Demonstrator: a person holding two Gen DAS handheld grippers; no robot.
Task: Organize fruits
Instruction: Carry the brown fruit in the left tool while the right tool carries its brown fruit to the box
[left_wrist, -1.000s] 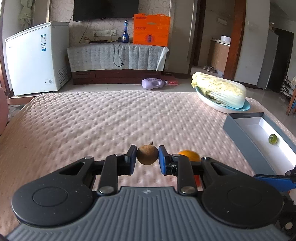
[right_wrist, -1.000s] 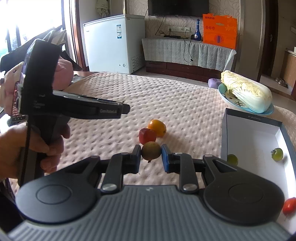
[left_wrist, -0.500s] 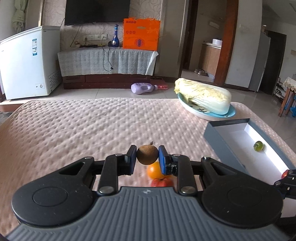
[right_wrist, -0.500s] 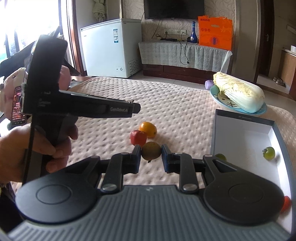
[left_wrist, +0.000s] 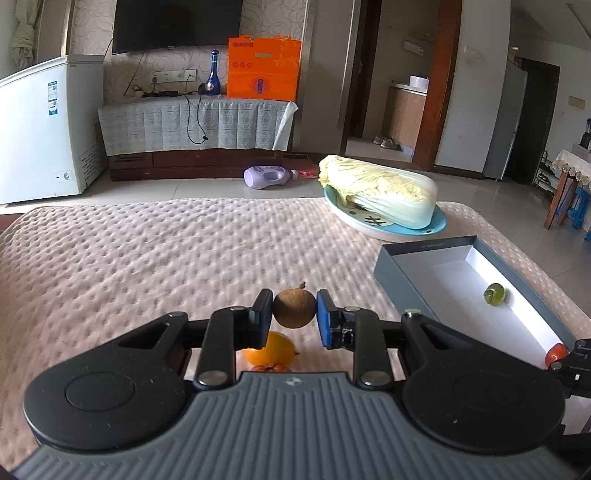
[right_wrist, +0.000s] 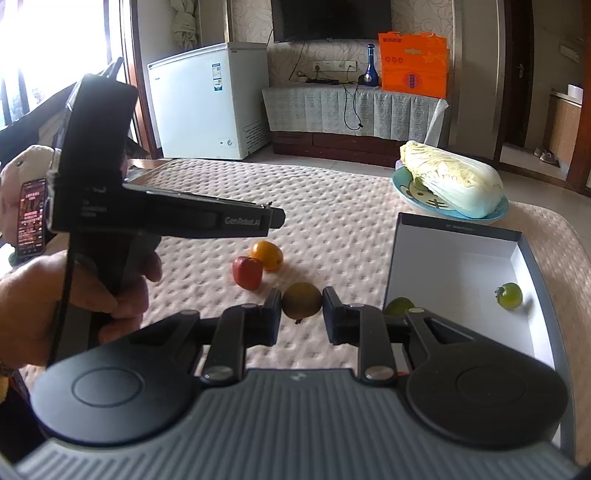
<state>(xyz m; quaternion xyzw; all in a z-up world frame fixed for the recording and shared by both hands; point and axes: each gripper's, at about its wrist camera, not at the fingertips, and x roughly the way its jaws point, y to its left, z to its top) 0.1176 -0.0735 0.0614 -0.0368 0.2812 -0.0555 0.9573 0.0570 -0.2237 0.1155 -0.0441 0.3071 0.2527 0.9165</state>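
My left gripper (left_wrist: 294, 314) is shut on a brown round fruit (left_wrist: 294, 308) and holds it above the pink mat, over an orange fruit (left_wrist: 269, 350) and a red fruit (left_wrist: 269, 368). My right gripper (right_wrist: 302, 309) is shut on a brownish-green fruit (right_wrist: 301, 300), just left of the grey box (right_wrist: 454, 232). In the right wrist view the left gripper's body (right_wrist: 166, 218) hangs above the orange fruit (right_wrist: 266, 254) and the red fruit (right_wrist: 247, 272). The box holds green fruits (right_wrist: 509, 295) (right_wrist: 399, 305) and a red one (left_wrist: 556, 352).
A blue plate (left_wrist: 384, 225) with a Chinese cabbage (left_wrist: 376, 190) stands behind the box at the mat's far right. A hand (right_wrist: 44, 295) grips the left gripper's handle. A freezer (left_wrist: 44, 125) and a covered cabinet (left_wrist: 192, 125) stand on the floor beyond.
My left gripper has moved right with its brown fruit, so the orange and red fruits now lie under it. My right gripper has shifted right, closer to the box.
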